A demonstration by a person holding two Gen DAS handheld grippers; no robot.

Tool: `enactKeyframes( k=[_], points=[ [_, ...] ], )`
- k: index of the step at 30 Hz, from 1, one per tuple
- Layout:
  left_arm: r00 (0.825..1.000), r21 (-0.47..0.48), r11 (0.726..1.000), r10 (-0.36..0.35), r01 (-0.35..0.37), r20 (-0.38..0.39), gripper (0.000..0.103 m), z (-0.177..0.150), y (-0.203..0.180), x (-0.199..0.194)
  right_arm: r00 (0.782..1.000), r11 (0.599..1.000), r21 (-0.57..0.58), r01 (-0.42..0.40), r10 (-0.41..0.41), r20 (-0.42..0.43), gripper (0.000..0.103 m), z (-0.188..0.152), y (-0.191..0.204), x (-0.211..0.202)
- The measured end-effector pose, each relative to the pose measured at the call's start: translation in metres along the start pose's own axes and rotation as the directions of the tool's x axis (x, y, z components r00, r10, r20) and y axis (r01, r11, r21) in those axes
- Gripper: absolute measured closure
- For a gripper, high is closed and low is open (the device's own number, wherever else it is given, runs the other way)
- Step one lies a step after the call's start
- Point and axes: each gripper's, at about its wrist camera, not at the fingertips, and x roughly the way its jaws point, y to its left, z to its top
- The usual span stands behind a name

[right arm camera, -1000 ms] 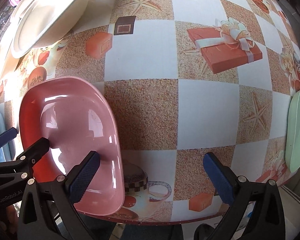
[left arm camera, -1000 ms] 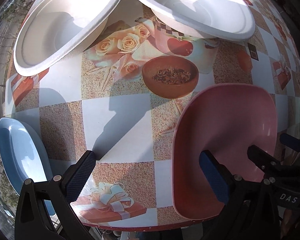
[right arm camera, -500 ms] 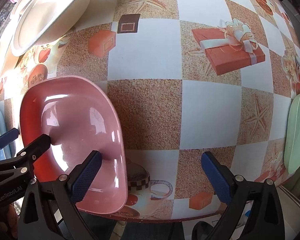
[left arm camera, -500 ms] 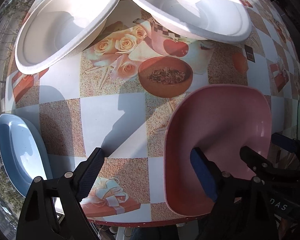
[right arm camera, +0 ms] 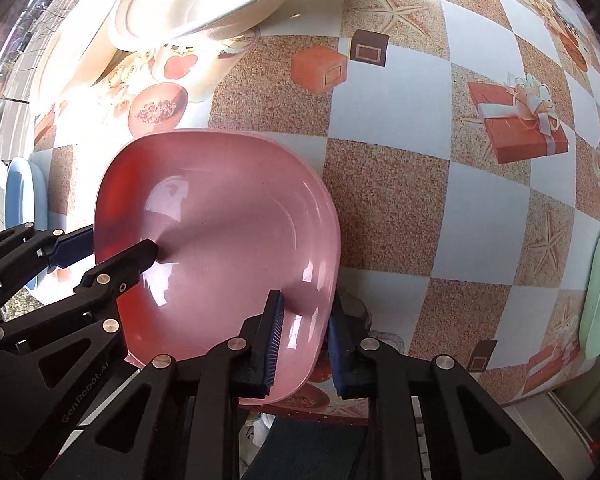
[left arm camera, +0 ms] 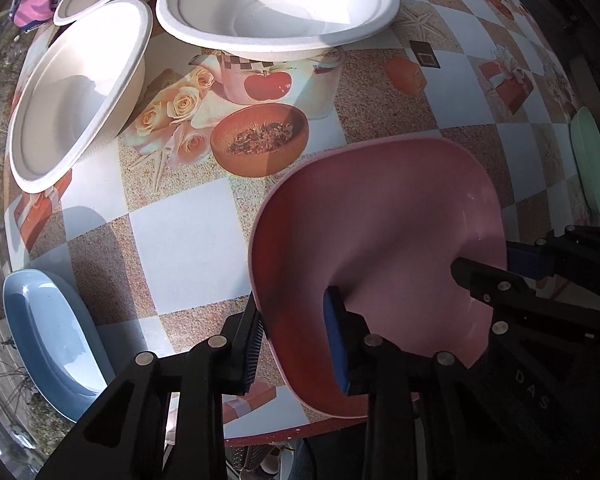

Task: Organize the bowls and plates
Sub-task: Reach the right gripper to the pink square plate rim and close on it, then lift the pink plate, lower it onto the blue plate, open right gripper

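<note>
Both grippers have just closed on the pink plate (left arm camera: 380, 232) at the worktop's near edge: left gripper (left arm camera: 296, 344), right gripper (right arm camera: 304, 344); it looks ready to lift.

left gripper (left arm camera: 296, 344) clamped, right gripper (right arm camera: 306, 338) clamped

Pink squarish plate (left arm camera: 380, 232): glossy, at the near table edge, centre. Three white round paper bowls (left arm camera: 276, 4) cluster at far left. Blue plate (left arm camera: 48, 332) lies near left; green plate (left arm camera: 590, 164) at the right edge.
</note>
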Motion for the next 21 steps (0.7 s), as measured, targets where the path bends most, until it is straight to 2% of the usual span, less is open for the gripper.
enactKeyframes(
  k=[3, 7, 11, 21],
  points=[
    [1.000, -0.017, 1.000, -0.021, 0.021, -0.002, 0.071, -0.006, 0.009, 0.000, 1.000, 1.000, 0.003, -0.006, 0.006, -0.004, 0.080, 0.002, 0.003, 0.001],
    [1.000, -0.017, 1.000, -0.014, 0.014, -0.004, 0.071, 0.000, 0.003, 0.002, 1.000, 1.000, 0.016, -0.018, 0.018, -0.022, 0.080, 0.012, -0.006, 0.002],
    [1.000, -0.037, 0.999, -0.022, 0.021, -0.019, 0.071, -0.001, 0.019, -0.007, 0.997, 0.998, 0.034, -0.056, 0.058, -0.042, 0.080, 0.010, -0.011, -0.001],
    [1.000, -0.042, 0.999, -0.009, 0.009, 0.000, 0.071, -0.028, 0.046, -0.010, 0.992, 0.995, 0.019, -0.102, 0.103, -0.070, 0.080, 0.015, 0.003, -0.003]
  ],
)
